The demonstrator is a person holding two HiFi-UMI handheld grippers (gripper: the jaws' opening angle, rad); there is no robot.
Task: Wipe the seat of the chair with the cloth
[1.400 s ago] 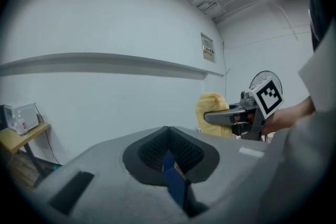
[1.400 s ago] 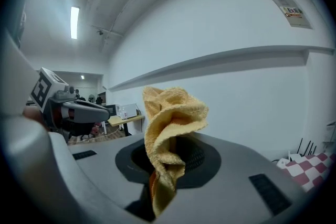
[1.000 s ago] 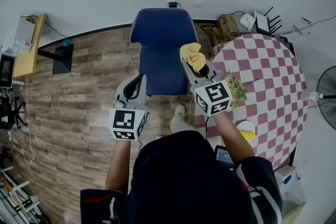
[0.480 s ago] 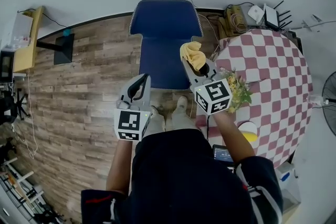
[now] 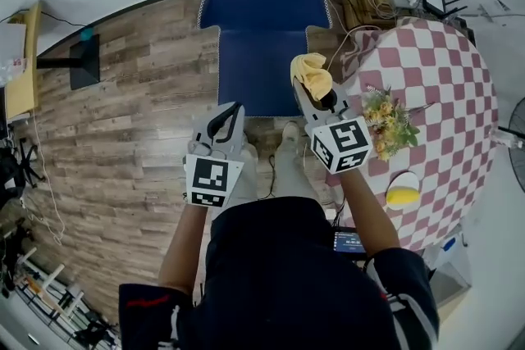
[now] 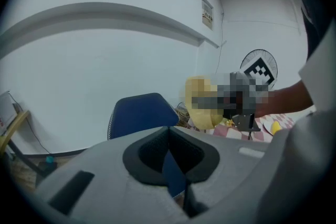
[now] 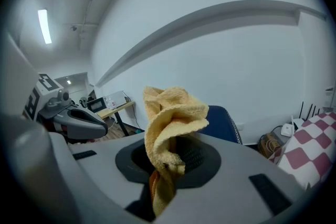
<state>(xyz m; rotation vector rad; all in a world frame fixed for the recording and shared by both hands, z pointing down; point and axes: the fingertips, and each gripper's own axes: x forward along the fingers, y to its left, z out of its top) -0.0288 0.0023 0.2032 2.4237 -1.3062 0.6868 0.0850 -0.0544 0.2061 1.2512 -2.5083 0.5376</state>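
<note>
The right gripper view is showing what the head view only hints at: the yellow cloth is bunching upward while the right gripper is pinching its lower end. The left gripper view is showing the left gripper closed on nothing. From the head view, the cloth is hovering over the front right edge of the blue chair, beside the checked table. Compared with a second ago, both grippers are sitting lower, closer to the seat.

Both coming down now: my left gripper and right gripper sink toward the chair. My shoes edge into view.
</note>
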